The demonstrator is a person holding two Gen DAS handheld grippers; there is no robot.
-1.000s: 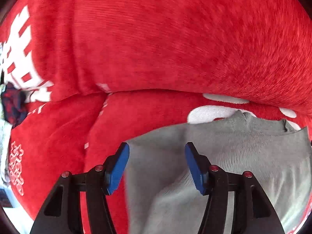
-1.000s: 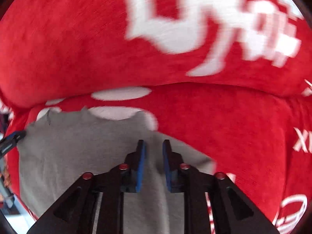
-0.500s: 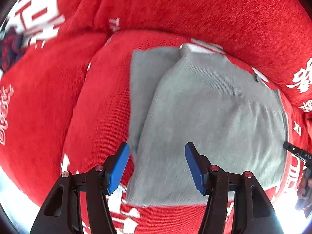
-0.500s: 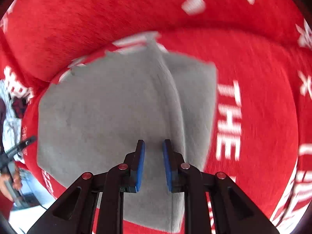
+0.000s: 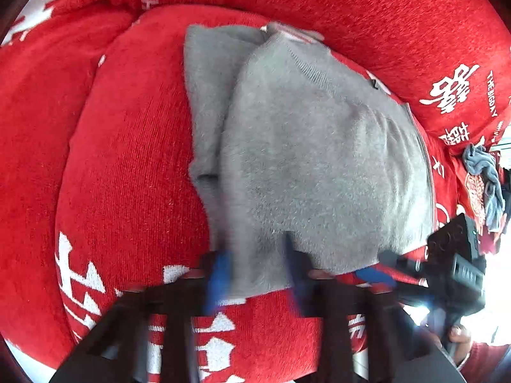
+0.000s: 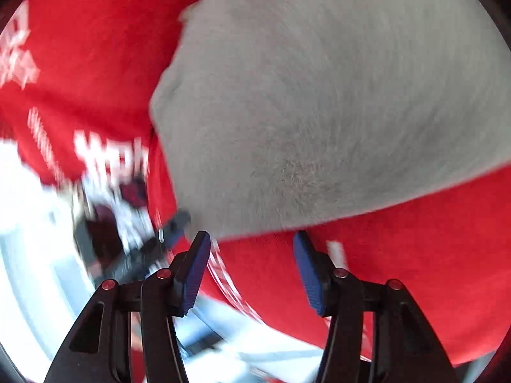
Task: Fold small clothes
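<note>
- A grey sweater [image 5: 319, 146] lies flat on a red sofa cushion [image 5: 127, 172], collar toward the backrest, one sleeve folded in along its left side.
- The left claw [image 5: 258, 274], blurred, straddles the near hem with jaws apart; whether it pinches cloth cannot be told.
- The right claw [image 6: 252, 265] hangs wide open just short of the hem's right corner, holding nothing.
- The step appears to be taking the hem for the bottom-to-collar fold.
- Next, both claws likely need to close on the hem corners and carry them toward the collar together.
</note>
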